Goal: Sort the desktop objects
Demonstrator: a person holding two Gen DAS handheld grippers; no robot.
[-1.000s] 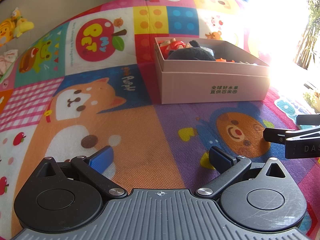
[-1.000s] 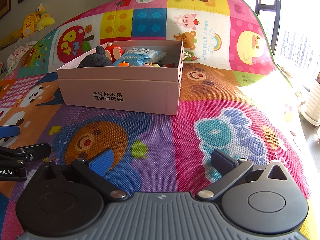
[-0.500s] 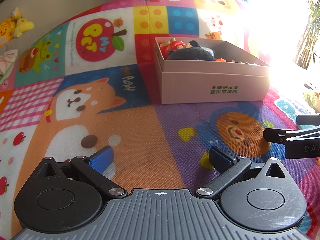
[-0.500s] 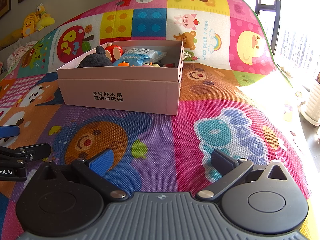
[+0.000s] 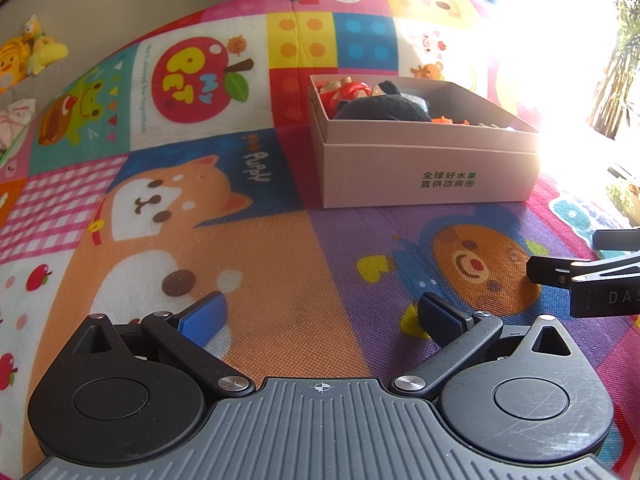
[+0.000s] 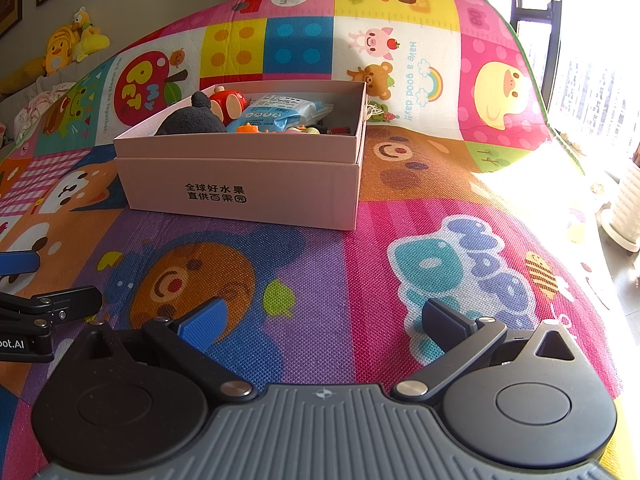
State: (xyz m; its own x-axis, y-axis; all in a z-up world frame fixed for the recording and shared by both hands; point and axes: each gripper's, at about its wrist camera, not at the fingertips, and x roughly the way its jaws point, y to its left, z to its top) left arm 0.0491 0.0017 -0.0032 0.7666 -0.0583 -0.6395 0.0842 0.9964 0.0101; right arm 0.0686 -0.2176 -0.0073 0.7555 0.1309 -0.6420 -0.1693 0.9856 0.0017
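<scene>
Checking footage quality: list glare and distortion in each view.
Left wrist view: window glare whites out the upper right, washing the far corner of the box; the fisheye bows the mat. Right wrist view: glare stays at the right edge, the box and its toys read sharply, and the mat shows the same bowing.

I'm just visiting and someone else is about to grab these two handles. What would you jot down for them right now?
Left gripper: open, empty, low over the play mat.
Right gripper: open, empty, beside it.
Pink cardboard box sits ahead on the mat, lid off, holding a dark plush toy, a red toy, a blue packet and small orange pieces.
Done: those items are boxed.
Left: no loose items show on the mat in either view; check outside the cameras' view.
</scene>
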